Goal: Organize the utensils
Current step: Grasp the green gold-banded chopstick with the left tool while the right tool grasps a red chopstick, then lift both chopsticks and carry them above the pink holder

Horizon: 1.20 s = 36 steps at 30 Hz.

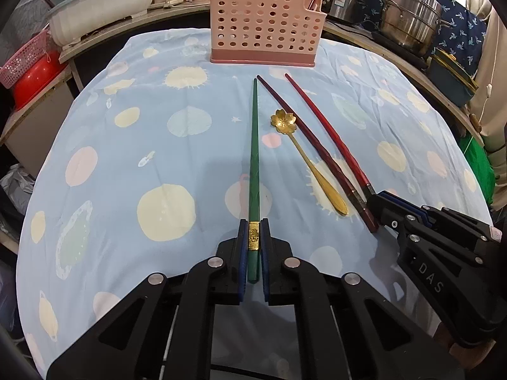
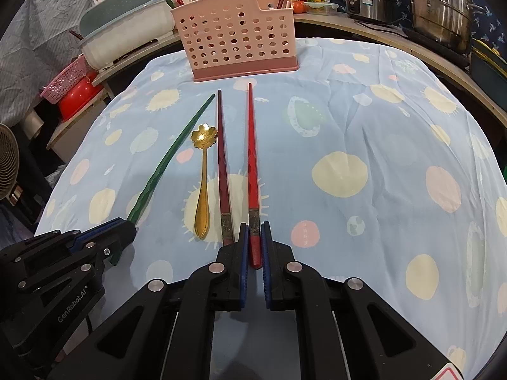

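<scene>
Green chopstick point(image 1: 254, 171) between left tongs point(image 1: 253, 237)

Bench point(image 1: 126, 164) draped in a blue patterned cloth; on it, far: pink perforated basket point(image 1: 264, 28); nearer, side by side: green chopstick point(image 1: 255, 158), gold spoon point(image 1: 304, 158), dark-red chopstick point(image 1: 317, 145), red chopstick point(image 1: 329, 139).

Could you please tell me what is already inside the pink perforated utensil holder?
Several chopsticks, dark red and green, stick out above the pink utensil holder. Through its holes only dark and reddish patches show; the wall hides their lower ends and anything shorter.

Blue spotted tablecloth point(image 2: 380, 126), steel pots point(image 1: 408, 22) on counter – fan point(image 2: 8, 164) at left
</scene>
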{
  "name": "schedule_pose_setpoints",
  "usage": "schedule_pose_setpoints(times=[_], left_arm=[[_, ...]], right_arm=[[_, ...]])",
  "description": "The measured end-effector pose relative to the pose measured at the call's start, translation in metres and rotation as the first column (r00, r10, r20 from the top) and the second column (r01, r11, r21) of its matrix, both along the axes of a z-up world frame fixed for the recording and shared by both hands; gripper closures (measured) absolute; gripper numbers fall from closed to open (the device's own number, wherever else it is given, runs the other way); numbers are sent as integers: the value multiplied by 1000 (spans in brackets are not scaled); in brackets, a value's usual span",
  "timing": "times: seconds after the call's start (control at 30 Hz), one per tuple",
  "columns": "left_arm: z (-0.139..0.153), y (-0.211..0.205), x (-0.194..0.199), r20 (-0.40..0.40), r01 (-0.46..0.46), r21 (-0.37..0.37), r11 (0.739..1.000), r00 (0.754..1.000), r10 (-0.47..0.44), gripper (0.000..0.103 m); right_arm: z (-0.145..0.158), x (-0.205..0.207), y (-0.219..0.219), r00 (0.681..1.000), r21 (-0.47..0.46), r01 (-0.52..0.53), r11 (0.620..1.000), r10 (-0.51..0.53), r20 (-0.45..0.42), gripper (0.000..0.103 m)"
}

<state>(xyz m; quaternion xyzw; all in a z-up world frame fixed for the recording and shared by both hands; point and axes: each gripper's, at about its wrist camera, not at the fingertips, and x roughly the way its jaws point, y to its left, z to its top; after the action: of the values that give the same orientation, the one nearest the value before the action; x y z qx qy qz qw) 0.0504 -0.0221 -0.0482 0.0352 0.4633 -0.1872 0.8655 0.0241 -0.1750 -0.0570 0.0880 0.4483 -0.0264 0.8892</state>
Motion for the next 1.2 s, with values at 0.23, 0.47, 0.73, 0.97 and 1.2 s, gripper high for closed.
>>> schedule_pose_setpoints(times=[0.23,0.47,0.73,0.97,1.2], left_arm=[[18,1,-7,26,6,-21,1000,1000,-6,96],[49,5,-8,70,2,-67,998,998,3,96],[87,13,-2,131,-8,-107,994,991,22,96],[121,15,7,194,-17,-132,991,980,42,96],[155,12,18,263,-8,-146,989,964,47,96]], right_arm=[[18,-8,-2,999,15,2,1000,-3,38,95],[49,-16,-6,994,33,8,999,-12,108,95],[92,-19,-15,981,56,29,998,-39,192,95],[127,-17,-25,961,71,47,996,-65,269,95],[152,-10,-29,944,69,56,996,-75,321,95]])
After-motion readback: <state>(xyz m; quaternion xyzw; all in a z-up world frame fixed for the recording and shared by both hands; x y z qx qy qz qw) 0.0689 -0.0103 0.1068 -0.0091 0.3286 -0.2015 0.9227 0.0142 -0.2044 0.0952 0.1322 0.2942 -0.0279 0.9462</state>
